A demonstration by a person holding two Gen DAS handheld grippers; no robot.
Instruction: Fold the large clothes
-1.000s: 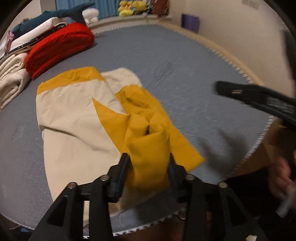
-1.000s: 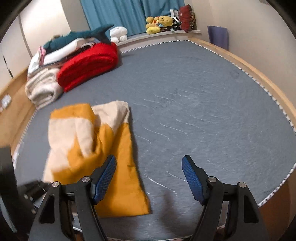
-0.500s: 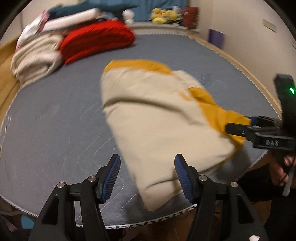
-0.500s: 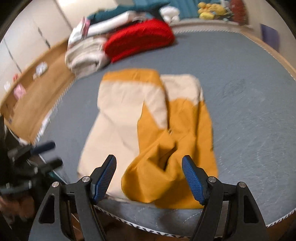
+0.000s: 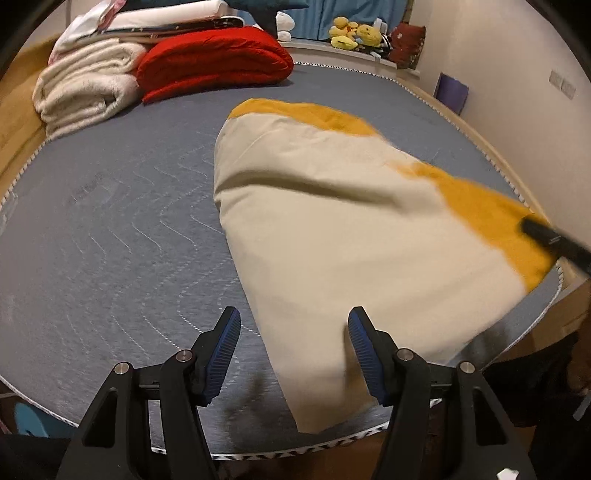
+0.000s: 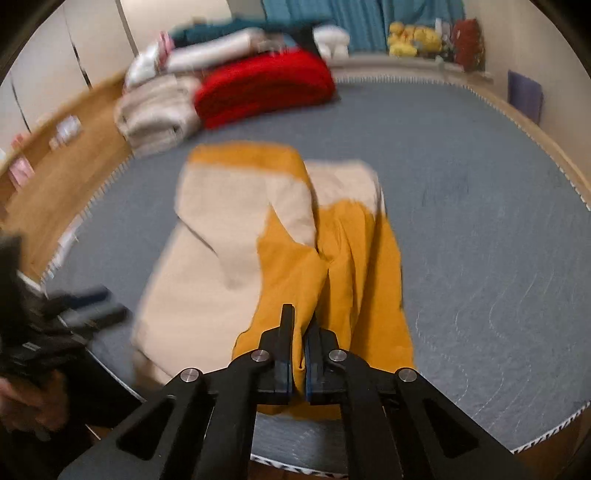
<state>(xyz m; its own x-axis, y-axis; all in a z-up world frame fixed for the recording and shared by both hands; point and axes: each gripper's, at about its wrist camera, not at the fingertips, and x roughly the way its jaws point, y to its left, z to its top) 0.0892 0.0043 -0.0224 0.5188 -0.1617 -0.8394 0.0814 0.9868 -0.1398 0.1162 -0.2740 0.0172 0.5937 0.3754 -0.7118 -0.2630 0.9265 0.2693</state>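
the cream and yellow garment (image 5: 332, 236) lies on the grey mattress (image 5: 110, 229). the right gripper (image 6: 300, 354) pinches its yellow edge; the left gripper (image 5: 293, 350) hangs open, empty, over the cream corner.

place: home bedroom | evidence: grey mattress (image 5: 110, 229), folded red blanket (image 5: 214, 62), plush toys (image 5: 354, 35), curtains (image 6: 369, 18)

Warm, dim-ish indoor light, no real glare. Heavy fisheye bending with black corners. Left wrist view mostly sharp, soft shadow under the cloth (image 5: 332, 229). Right wrist view smeared with motion blur, especially the red blanket (image 6: 264, 86) and far shelf.
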